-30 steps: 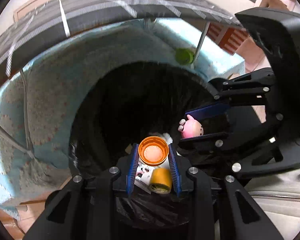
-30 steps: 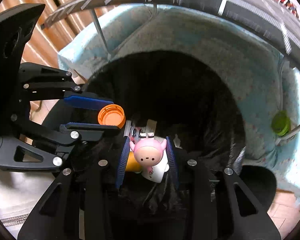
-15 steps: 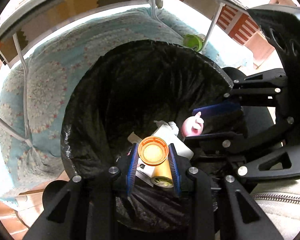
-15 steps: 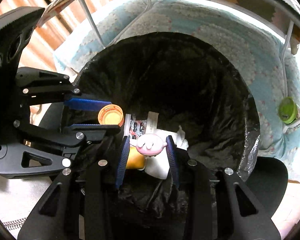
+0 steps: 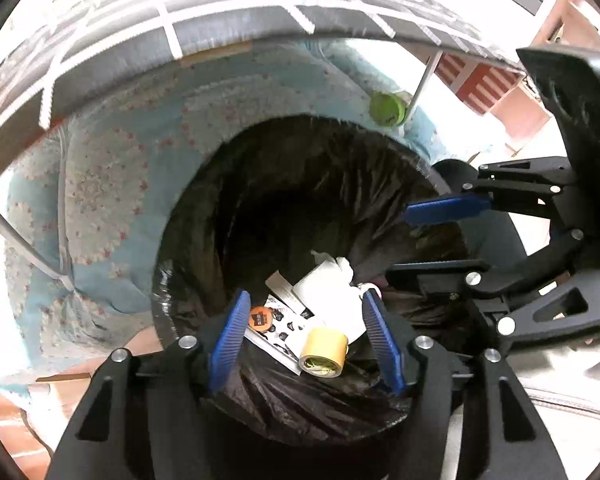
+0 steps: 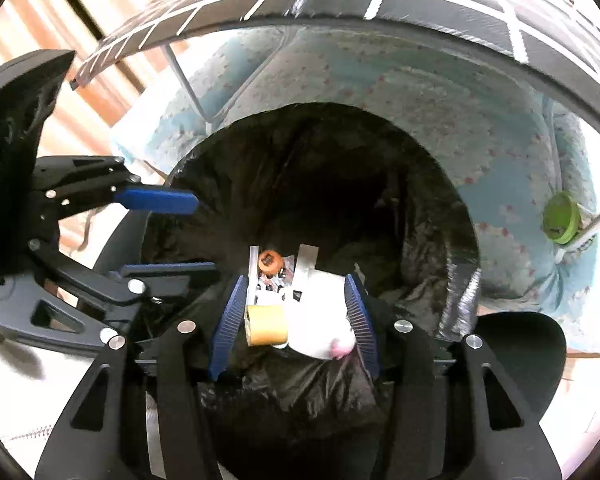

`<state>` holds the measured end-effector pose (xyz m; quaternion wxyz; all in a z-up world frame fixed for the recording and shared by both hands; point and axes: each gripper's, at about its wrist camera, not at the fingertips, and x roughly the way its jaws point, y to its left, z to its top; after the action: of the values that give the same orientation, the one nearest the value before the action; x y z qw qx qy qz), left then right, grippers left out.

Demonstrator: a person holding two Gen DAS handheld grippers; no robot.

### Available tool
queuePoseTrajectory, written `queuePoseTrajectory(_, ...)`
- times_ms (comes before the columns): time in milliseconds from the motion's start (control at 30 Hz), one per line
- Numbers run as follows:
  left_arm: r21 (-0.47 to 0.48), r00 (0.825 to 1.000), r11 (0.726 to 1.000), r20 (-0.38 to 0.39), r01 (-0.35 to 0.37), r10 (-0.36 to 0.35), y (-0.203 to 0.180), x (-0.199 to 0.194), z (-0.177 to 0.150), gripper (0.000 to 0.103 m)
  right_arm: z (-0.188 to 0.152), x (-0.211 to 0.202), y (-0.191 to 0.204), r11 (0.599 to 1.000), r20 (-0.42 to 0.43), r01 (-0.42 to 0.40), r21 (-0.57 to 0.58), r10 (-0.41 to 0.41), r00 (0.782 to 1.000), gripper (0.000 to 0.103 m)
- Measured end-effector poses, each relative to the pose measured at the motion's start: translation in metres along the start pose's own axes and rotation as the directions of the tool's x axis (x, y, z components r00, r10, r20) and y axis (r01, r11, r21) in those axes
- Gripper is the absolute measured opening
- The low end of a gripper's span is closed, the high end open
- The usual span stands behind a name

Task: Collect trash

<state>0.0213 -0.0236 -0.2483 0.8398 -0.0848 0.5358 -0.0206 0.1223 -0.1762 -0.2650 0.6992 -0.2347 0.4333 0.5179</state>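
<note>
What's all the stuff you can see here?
Bin: one, lined with a black bag, under both grippers.
Tape roll: one, yellow, inside the bin.
Cap: one, orange, in the bin on the printed card.
Card: one, white with dark print, in the bin.
White paper: crumpled, in the bin.
Pink toy: one, barely showing, beside the paper.
Green lid: one, on the blue cloth outside the bin.
Cloth: one, pale blue, patterned, behind the bin.
Left gripper: black, blue pads, open, just been opening, holding nothing.
Right gripper: same, open, just been opening, holding nothing.
</note>
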Motion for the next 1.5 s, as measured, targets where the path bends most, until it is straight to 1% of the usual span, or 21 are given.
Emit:
queuePoseTrajectory(67, 0.001, 1.000, 1.000, 0.010, 0.003, -0.003, -0.001, -0.008, 0.000, 0.059, -0.002, -0.007, 0.000, 1.000, 0.001, 0.005, 0.004, -0.005, 1.000, 0.053)
queuePoseTrajectory(133, 0.005, 0.999, 1.000, 0.029, 0.014, -0.014, -0.004, -0.020, -0.001, 0.065, -0.003, -0.013, 0.001, 1.000, -0.001, 0.008, 0.001, -0.008, 1.000, 0.056)
queuePoseTrajectory(267, 0.021, 0.997, 0.999, 0.067, 0.037, -0.038, -0.012, -0.044, -0.002, 0.070, -0.004, -0.029, 0.004, 1.000, -0.004, 0.000, -0.001, 0.000, 1.000, 0.065)
queuePoseTrajectory(300, 0.028, 0.997, 0.999, 0.072, 0.040, -0.042, -0.014, -0.048, -0.002, 0.074, -0.005, -0.034, 0.006, 1.000, -0.004, -0.005, -0.005, 0.005, 1.000, 0.068)
queuePoseTrajectory(333, 0.033, 0.996, 0.998, 0.077, 0.045, -0.047, -0.016, -0.052, -0.002, 0.077, -0.006, -0.039, 0.007, 1.000, -0.003, -0.008, -0.009, 0.008, 1.000, 0.069)
queuePoseTrajectory(400, 0.034, 0.994, 0.998, 0.089, 0.057, -0.060, -0.018, -0.061, -0.003, 0.080, -0.007, -0.047, 0.009, 1.000, 0.000, -0.010, -0.012, 0.010, 1.000, 0.071)
queuePoseTrajectory(467, 0.035, 0.993, 0.997, 0.094, 0.068, -0.071, -0.020, -0.069, -0.004, 0.080, -0.009, -0.055, 0.011, 1.000, 0.003, -0.022, -0.009, 0.022, 1.000, 0.071)
queuePoseTrajectory(533, 0.032, 0.992, 0.997, 0.107, 0.067, -0.070, -0.021, -0.078, -0.005, 0.083, -0.010, -0.064, 0.012, 0.999, 0.005, -0.036, -0.003, 0.036, 0.999, 0.074)
queuePoseTrajectory(633, 0.030, 0.990, 0.998, 0.125, 0.059, -0.062, -0.024, -0.089, -0.007, 0.087, -0.013, -0.074, 0.016, 0.999, -0.001, -0.048, -0.017, 0.048, 0.999, 0.075)
queuePoseTrajectory(700, 0.020, 0.989, 0.998, 0.129, 0.067, -0.069, -0.024, -0.094, -0.007, 0.088, -0.014, -0.082, 0.021, 0.998, -0.001, -0.051, -0.026, 0.051, 0.999, 0.075)
queuePoseTrajectory(767, -0.001, 0.985, 0.994, 0.134, 0.105, -0.104, -0.023, -0.099, -0.007, 0.088, -0.014, -0.087, 0.025, 0.998, 0.002, -0.052, -0.030, 0.053, 0.999, 0.075)
queuePoseTrajectory(900, 0.010, 0.986, 0.996, 0.137, 0.091, -0.092, -0.027, -0.104, -0.008, 0.088, -0.014, -0.094, 0.028, 0.998, 0.005, -0.049, -0.034, 0.049, 0.999, 0.075)
queuePoseTrajectory(933, 0.010, 0.985, 0.995, 0.139, 0.097, -0.097, -0.028, -0.105, -0.008, 0.088, -0.013, -0.094, 0.029, 0.998, 0.005, -0.048, -0.033, 0.048, 0.999, 0.075)
queuePoseTrajectory(1133, 0.016, 0.985, 0.997, 0.150, 0.079, -0.081, -0.030, -0.110, -0.008, 0.088, -0.013, -0.094, 0.028, 0.998, -0.004, -0.043, -0.039, 0.043, 0.999, 0.075)
queuePoseTrajectory(1300, 0.024, 0.985, 0.995, 0.143, 0.096, -0.098, -0.032, -0.107, -0.009, 0.088, -0.013, -0.094, 0.029, 0.998, -0.007, -0.047, -0.044, 0.046, 0.999, 0.075)
queuePoseTrajectory(1500, 0.024, 0.985, 0.995, 0.140, 0.095, -0.098, -0.031, -0.107, -0.009, 0.088, -0.013, -0.095, 0.030, 0.998, -0.007, -0.044, -0.045, 0.044, 0.999, 0.075)
